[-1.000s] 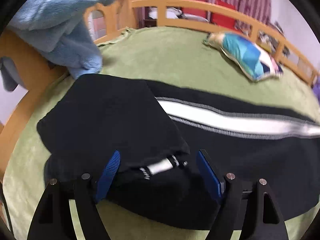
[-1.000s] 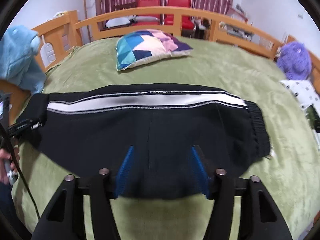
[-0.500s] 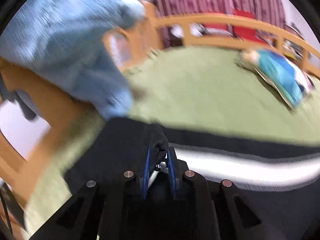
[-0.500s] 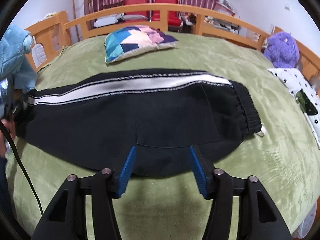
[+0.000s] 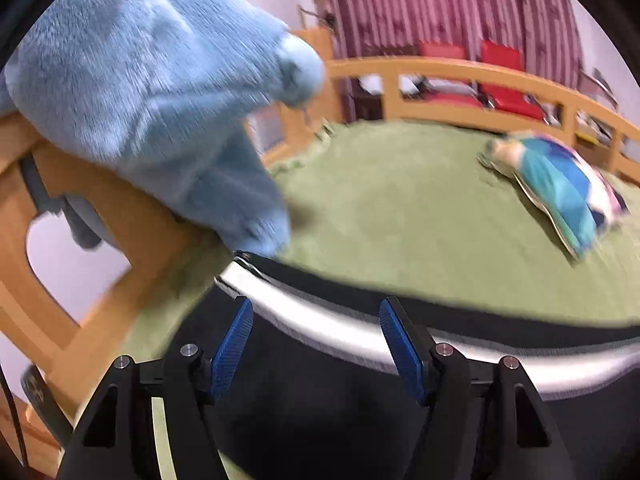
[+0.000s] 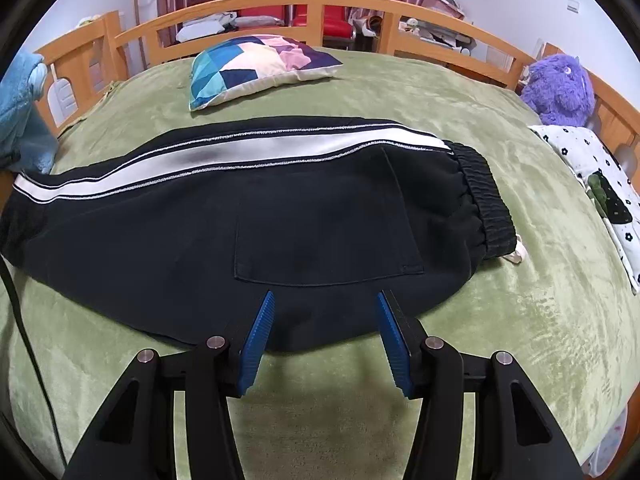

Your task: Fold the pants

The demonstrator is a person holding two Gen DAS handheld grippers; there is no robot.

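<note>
Green plush bedding (image 6: 400, 92) covers a bed ringed by a wooden rail (image 6: 304, 0), and the black pants (image 6: 280, 216) lie stretched flat across it, white side stripe on the far edge, elastic waistband toward the purple plush toy (image 6: 560, 84) and the leg end toward the blue plush toy (image 5: 152, 80) draped on the rail. The left gripper (image 5: 316, 336) hangs over the leg end with its jaws opening and nothing pinched between the blue pads, though dark cloth lies beneath them. The right gripper (image 6: 324, 332) sits at the near hem with its jaws apart, gripping nothing. With neither tong holding fabric, the likely trouble is a shallow bite: a pad catching only the top layer would drag one leg off the other and skew the fold. The blue toy crowds the leg end and could snag a lifted cuff, and the patterned pillow (image 6: 256, 68) lies near the far edge, where a wide swing might reach it.
</note>
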